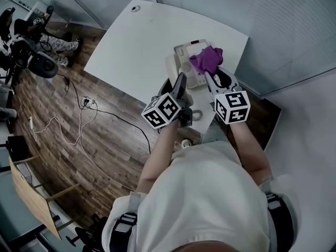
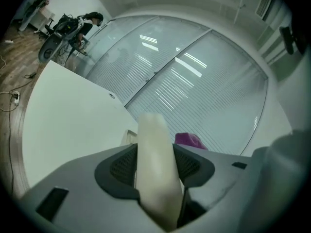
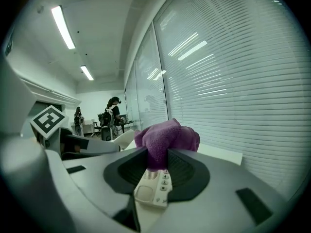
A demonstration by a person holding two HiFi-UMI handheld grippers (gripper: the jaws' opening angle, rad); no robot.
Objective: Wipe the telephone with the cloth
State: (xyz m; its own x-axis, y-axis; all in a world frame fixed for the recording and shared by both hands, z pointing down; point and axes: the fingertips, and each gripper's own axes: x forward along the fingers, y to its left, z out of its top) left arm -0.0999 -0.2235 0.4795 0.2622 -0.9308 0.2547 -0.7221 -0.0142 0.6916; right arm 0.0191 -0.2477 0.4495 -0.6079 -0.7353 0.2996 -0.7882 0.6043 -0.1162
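Observation:
A cream telephone base (image 1: pixel 185 62) sits near the right edge of the white table (image 1: pixel 131 46). My right gripper (image 1: pixel 213 73) is shut on a bunched purple cloth (image 1: pixel 207 59), which hangs over the base's right side. In the right gripper view the cloth (image 3: pixel 167 136) bulges out past the jaws, with the phone's keypad (image 3: pixel 154 188) just below. My left gripper (image 1: pixel 181 83) is lifted above the table's front edge and shut on the cream handset (image 2: pixel 154 169), which sticks out between its jaws. The coiled cord (image 1: pixel 195 114) hangs beneath it.
A glass wall with blinds (image 1: pixel 283 30) runs close behind the table. Wooden floor on the left carries a power strip (image 1: pixel 86 103) and loose cables. Chairs and equipment (image 1: pixel 31 46) stand at the far left. People (image 3: pixel 112 115) stand far off.

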